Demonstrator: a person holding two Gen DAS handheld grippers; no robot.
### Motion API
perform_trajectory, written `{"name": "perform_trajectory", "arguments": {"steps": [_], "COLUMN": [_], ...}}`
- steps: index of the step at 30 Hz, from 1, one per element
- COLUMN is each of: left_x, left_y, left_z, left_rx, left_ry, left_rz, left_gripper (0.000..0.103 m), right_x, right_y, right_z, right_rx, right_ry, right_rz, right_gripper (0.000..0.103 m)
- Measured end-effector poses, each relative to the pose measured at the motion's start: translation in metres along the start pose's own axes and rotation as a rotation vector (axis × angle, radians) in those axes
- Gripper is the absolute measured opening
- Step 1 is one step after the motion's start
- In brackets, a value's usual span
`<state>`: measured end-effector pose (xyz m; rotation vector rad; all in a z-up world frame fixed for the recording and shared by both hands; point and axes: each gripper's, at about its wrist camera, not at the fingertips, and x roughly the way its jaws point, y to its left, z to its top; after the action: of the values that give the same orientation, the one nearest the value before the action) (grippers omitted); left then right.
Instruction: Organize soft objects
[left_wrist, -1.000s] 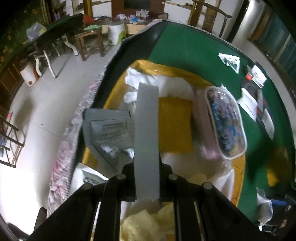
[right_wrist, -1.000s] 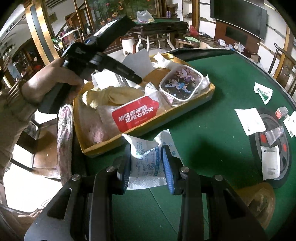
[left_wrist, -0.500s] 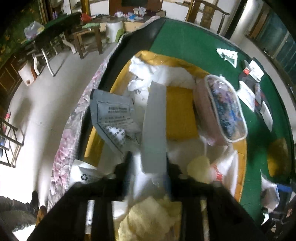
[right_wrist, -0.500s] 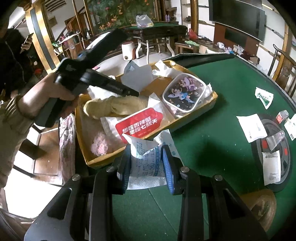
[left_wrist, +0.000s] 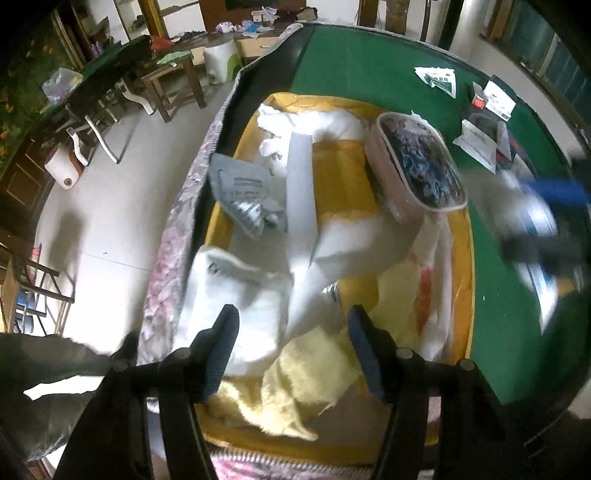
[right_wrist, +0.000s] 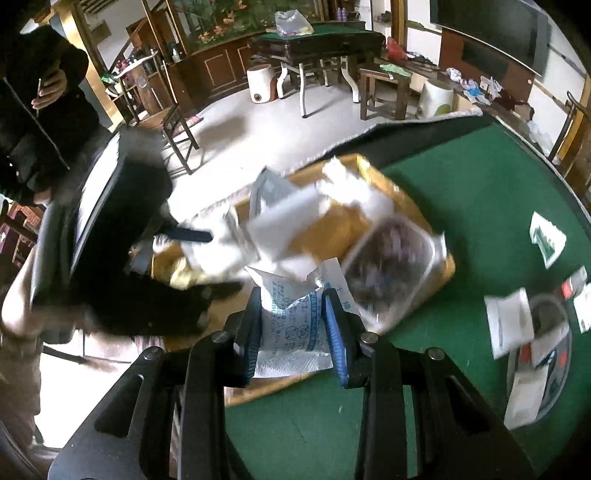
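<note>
Left wrist view, left gripper (left_wrist: 291, 328) jaws just opened, nothing between them, above yellow tray (left_wrist: 463, 266) of soft objects on green desk (left_wrist: 369, 66), right wrist view, right gripper (right_wrist: 295, 325) clamping white packet (right_wrist: 291, 325) over tray's near edge

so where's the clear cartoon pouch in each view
Left wrist: the cartoon pouch lies upper right of centre, at the tray's right side, beside the long white strip.
Right wrist: the pouch sits blurred right of centre, at the tray's near right corner, just above the right gripper, which is holding a white packet.
Shared landmark: the yellow tray on the green table.
</note>
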<state>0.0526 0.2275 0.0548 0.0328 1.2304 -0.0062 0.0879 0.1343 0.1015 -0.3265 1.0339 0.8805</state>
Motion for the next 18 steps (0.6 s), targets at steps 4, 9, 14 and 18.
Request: {"name": "perform_trajectory", "arguments": {"steps": [4,9,14,18], "left_x": [-0.01,-0.018,-0.019,-0.019], "left_y": [0.003,-0.003,-0.006,-0.004], "left_z": [-0.01,-0.015,-0.019,-0.022], "left_rx": [0.008,0.031,0.06,0.061], "left_ry": [-0.008,-0.028,-0.038,-0.045], "left_rz": [0.01,0.061,0.075,0.07], "left_gripper": [0.066,0.066,0.066,0.066], "right_x": [0.021,0.051,0.069,0.07], "right_y": [0.006,0.014,0.015,0.015], "right_z": [0.021,0.027,0.029,0.029], "right_rx": [-0.012,-0.016,-0.004,0.002], "right_ry": [0.009,0.037,0.046,0.033], "right_rz": [-0.003,0.006,-0.011,-0.022], "right_gripper": [0.031,0.032,0.033,0.034]}}
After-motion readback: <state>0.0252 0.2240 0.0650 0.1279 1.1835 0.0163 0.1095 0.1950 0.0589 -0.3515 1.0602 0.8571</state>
